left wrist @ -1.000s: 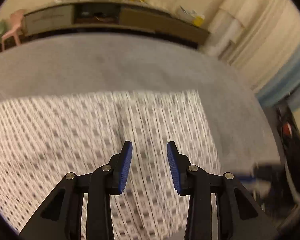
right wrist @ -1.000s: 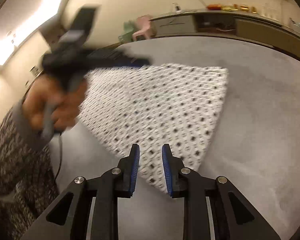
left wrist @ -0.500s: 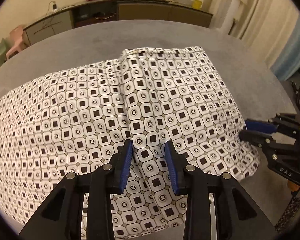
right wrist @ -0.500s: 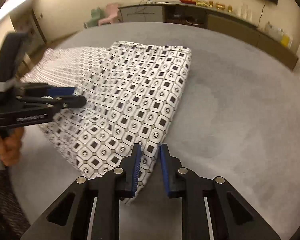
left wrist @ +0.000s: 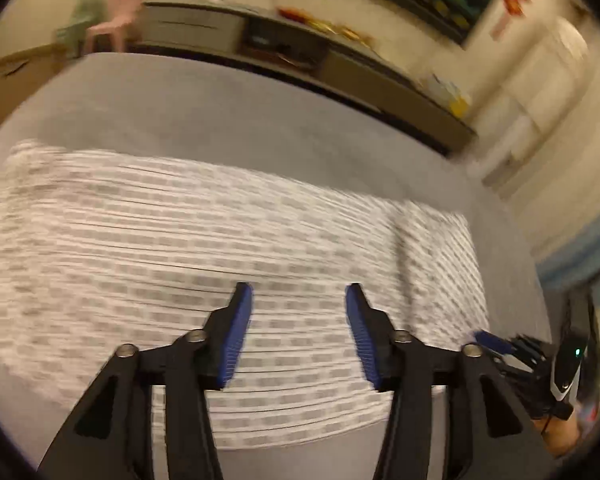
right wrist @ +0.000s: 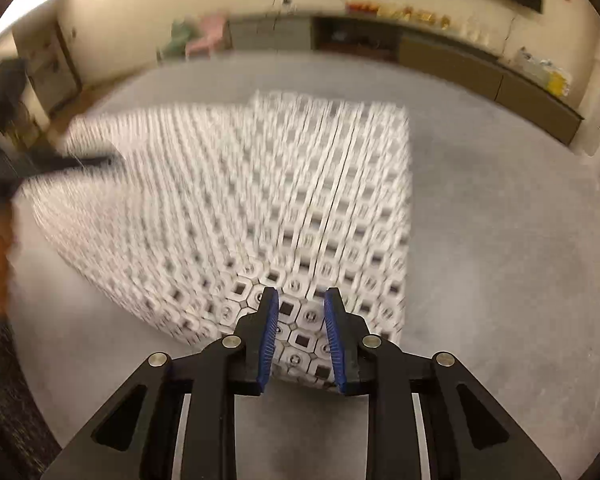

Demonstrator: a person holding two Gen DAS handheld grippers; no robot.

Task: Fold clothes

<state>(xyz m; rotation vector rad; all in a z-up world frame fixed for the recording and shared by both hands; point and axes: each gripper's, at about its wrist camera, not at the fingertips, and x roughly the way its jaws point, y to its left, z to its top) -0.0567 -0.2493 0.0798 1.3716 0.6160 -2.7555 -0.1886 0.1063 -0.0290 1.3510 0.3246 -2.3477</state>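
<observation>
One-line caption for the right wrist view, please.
Right gripper, jaws opening, poised over the near corner of the folded patterned cloth on the grey surface.

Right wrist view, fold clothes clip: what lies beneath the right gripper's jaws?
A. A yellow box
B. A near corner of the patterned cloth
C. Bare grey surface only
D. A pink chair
B: the right gripper, its jaws opening, frames the near corner of the patterned cloth lying on the grey surface.

The grey table (right wrist: 500, 240) lies bare all along its right edge and far edge, open for a pass. The patterned garment (right wrist: 300, 200) covers the middle and left. The left gripper (right wrist: 72, 162) hangs over the garment's left side, the only obstacle above the table.
</observation>
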